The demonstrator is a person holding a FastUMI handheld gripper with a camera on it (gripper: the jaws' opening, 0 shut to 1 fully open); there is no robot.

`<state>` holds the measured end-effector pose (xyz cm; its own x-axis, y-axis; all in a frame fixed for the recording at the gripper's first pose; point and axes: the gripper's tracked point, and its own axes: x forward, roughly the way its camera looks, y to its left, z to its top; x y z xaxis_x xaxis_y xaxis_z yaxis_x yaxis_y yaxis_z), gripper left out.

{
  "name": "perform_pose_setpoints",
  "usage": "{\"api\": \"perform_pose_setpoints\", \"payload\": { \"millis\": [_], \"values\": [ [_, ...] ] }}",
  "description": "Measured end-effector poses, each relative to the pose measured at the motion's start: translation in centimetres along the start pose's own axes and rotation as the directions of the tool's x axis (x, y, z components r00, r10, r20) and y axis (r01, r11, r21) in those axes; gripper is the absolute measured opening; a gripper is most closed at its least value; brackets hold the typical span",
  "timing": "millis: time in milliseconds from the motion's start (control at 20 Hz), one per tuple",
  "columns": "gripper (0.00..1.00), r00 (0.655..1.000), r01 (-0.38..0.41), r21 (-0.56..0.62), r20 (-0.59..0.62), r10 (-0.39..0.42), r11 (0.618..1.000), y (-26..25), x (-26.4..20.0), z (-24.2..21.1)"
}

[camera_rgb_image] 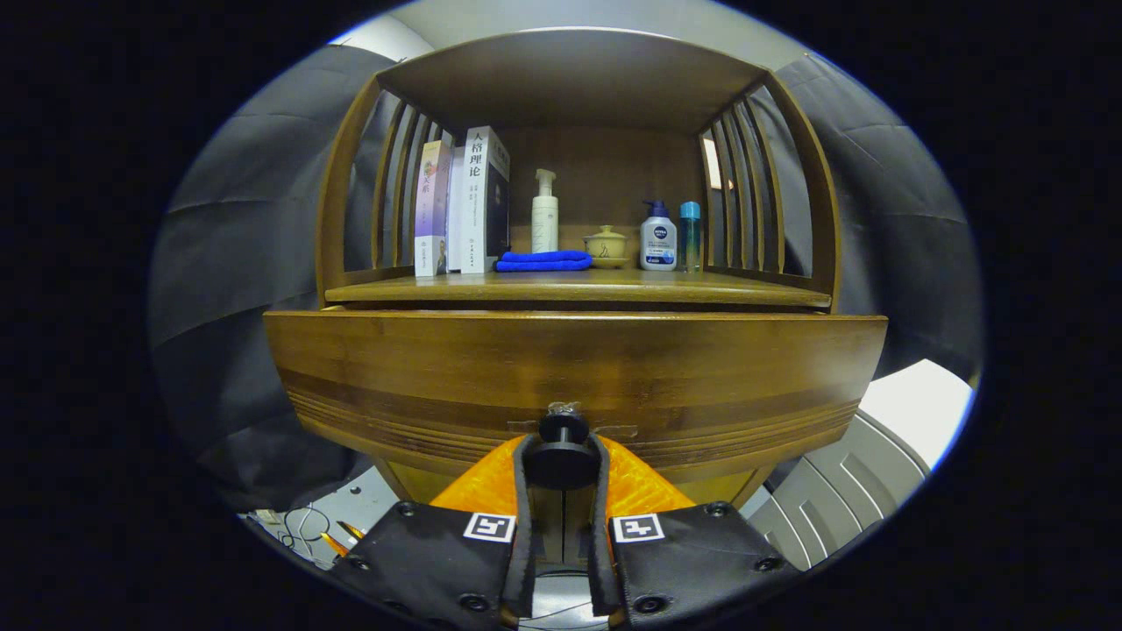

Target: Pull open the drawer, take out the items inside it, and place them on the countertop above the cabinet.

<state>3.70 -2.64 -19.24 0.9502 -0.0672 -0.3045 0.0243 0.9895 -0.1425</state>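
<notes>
Gripper view, one entry. At lower centre of the frame we recorded the gripper [562, 460] with its fingers drawn narrow around the drawer knob [563, 453], a dark round pull; each finger lay against one side of the knob's disc, and we judged both to be pressing on it. The knob stood on a short stem from the drawer front [574, 377], a wide wooden panel with grooved lines along its lower edge, spanning the middle of the frame. A strip of tape or similar sat at the knob's base; we could not tell what it was. The drawer front stood proud of the shelf edge above it, so we judged the drawer slightly open, though its inside was hidden and its contents could not be listed. Above, in the upper centre, we catalogued the countertop [745, 289] under a slatted wooden canopy, bearing, left to right: upright books [463, 203], a folded blue cloth [544, 260], a pale pump bottle [544, 215], a small lidded pot [606, 245], a white pump bottle [657, 238] and a slim teal bottle [691, 235]. The relation that mattered: the knob lay directly between the fingers, its stem pointing straight back along them, so the pull should run backward toward the camera, square to the panel.
</notes>
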Motion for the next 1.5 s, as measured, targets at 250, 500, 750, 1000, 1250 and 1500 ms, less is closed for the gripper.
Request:
{"api": "perform_pose_setpoints", "payload": {
  "millis": [250, 500, 750, 1000, 1250, 1500],
  "values": [
    [0.27, 1.0, -0.018, -0.016, 0.004, 0.018, 1.0, 0.2, -2.9, -0.9],
    [0.27, 0.999, -0.03, 0.005, 0.013, 0.03, 1.0, 0.6, -4.7, -1.6],
    [0.36, 0.999, -0.035, 0.012, 0.03, 0.035, 0.999, 0.7, -5.2, -1.7],
    [0.58, 0.986, -0.084, 0.03, 0.149, 0.079, 0.996, 0.8, -6.0, 1.7],
    [0.91, 0.958, -0.156, 0.041, 0.248, 0.141, 0.987, 1.3, -7.7, 8.6],
    [0.98, 0.963, -0.169, 0.011, 0.216, 0.162, 0.986, 0.1, -6.1, 14.8]
  ]
}}
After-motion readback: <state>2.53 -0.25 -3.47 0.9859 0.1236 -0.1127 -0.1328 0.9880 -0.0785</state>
